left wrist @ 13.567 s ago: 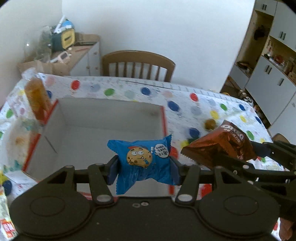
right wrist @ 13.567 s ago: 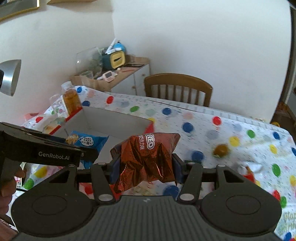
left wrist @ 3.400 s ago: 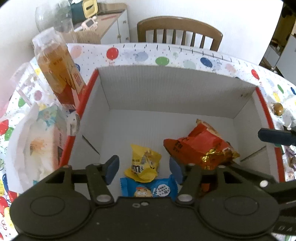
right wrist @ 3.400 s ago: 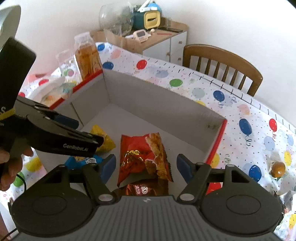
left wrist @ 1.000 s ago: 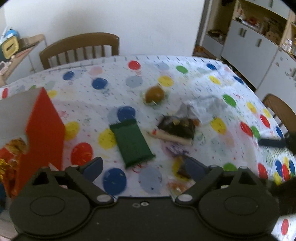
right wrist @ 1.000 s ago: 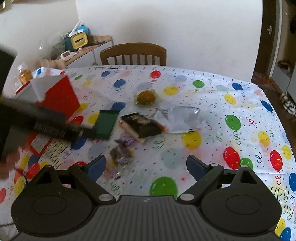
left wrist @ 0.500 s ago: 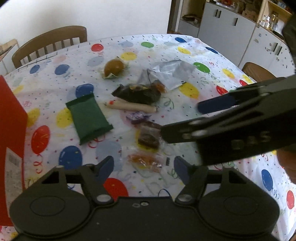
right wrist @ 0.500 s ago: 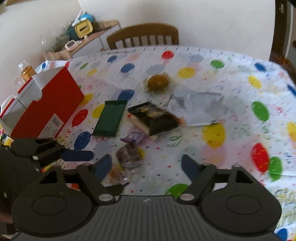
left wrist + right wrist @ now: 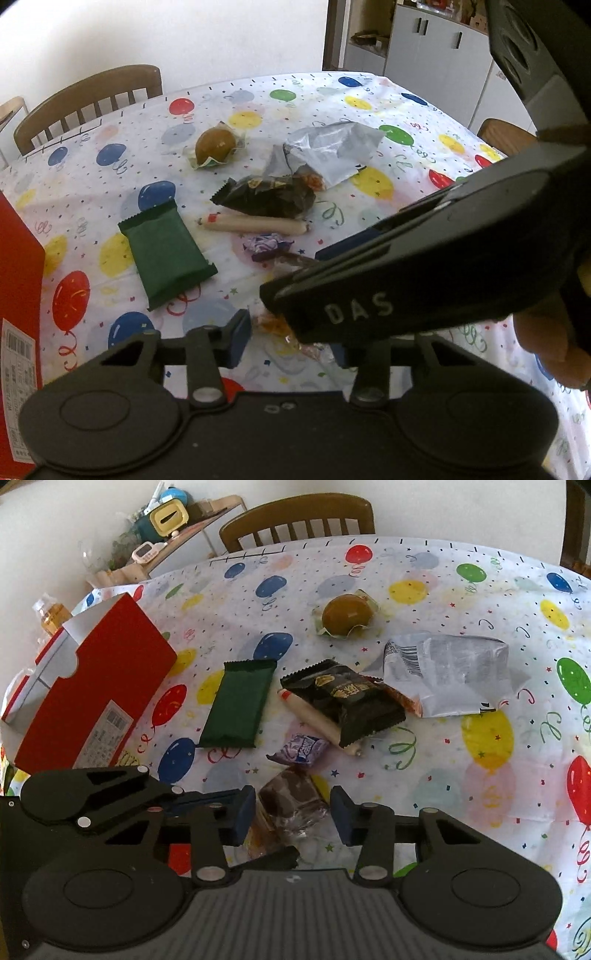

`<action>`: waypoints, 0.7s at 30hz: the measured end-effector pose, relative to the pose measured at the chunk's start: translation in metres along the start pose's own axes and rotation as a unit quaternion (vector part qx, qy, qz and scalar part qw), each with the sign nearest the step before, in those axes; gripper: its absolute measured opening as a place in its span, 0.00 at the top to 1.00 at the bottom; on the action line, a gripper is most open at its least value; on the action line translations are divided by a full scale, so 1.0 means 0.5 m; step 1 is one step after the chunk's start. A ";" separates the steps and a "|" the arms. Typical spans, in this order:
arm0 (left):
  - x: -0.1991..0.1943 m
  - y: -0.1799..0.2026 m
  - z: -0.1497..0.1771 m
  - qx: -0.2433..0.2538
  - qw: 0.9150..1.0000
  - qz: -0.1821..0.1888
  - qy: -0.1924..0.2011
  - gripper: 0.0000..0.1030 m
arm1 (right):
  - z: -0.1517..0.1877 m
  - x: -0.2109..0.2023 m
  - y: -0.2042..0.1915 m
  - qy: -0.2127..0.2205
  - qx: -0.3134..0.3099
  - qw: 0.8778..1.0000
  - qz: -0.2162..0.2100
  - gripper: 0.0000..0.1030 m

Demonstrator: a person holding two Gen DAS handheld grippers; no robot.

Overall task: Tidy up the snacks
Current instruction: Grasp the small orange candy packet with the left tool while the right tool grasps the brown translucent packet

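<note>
Right gripper (image 9: 292, 814): jaws spread, straddling a dark brown wrapped snack (image 9: 291, 799) that lies on the balloon-print tablecloth (image 9: 480, 805); whether the pads touch the wrapper cannot be told.
Left gripper (image 9: 291, 338): jaws apart over an orange clear-wrapped sweet (image 9: 275, 325), partly hidden by the right tool's body crossing the view.
Other snacks: purple candy (image 9: 301, 748) just beyond the brown one; pale sausage stick (image 9: 314, 716) under the edge of a black packet (image 9: 343, 698); green bar (image 9: 238, 705) to their left; silver bag (image 9: 450, 672) and round brown pastry (image 9: 347, 614) farther off.
Red box (image 9: 96, 686): at the table's left side, well apart from both tools.
</note>
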State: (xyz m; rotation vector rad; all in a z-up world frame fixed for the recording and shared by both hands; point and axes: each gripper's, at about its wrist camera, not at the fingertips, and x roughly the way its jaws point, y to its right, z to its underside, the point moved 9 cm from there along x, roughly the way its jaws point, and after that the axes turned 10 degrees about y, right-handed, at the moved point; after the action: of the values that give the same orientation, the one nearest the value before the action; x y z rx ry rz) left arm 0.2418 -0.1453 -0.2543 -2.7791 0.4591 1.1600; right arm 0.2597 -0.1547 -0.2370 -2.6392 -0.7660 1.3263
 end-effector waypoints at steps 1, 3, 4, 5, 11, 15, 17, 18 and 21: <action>-0.002 -0.002 0.000 -0.002 1.000 0.003 0.002 0.65 | -0.001 0.000 0.002 0.001 0.004 1.000 0.001 0.60; -0.004 -0.005 -0.001 -0.003 1.000 0.004 0.004 0.68 | -0.002 -0.002 0.004 0.002 0.011 1.000 0.001 0.61; -0.005 -0.006 0.000 -0.004 1.000 0.004 0.004 0.68 | -0.002 -0.002 0.005 0.003 0.013 1.000 0.002 0.61; -0.006 -0.008 0.000 -0.006 1.000 0.004 0.005 0.69 | -0.001 -0.004 0.006 0.004 0.015 1.000 0.003 0.61; -0.022 -0.016 0.006 -0.010 1.000 0.006 0.006 0.71 | 0.010 -0.027 0.009 0.011 0.035 0.999 0.007 0.62; -0.037 -0.022 0.014 -0.019 1.000 0.008 0.005 0.71 | 0.018 -0.051 0.017 0.017 0.047 0.999 0.012 0.62; -0.049 -0.025 0.015 -0.024 1.000 0.010 0.008 0.71 | 0.020 -0.064 0.020 0.022 0.050 0.998 0.015 0.62; -0.055 -0.027 0.016 -0.028 1.000 0.011 0.008 0.71 | 0.020 -0.071 0.020 0.024 0.052 0.998 0.016 0.62; -0.075 -0.034 0.016 -0.035 0.999 0.010 0.011 0.71 | 0.018 -0.095 0.014 0.032 0.049 0.998 0.018 0.62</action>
State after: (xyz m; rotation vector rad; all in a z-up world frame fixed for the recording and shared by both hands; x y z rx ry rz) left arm 0.2169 -0.1184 -0.2337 -2.8557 0.4575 1.1733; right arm 0.2318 -0.1846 -0.2100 -2.6169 -0.6305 1.2464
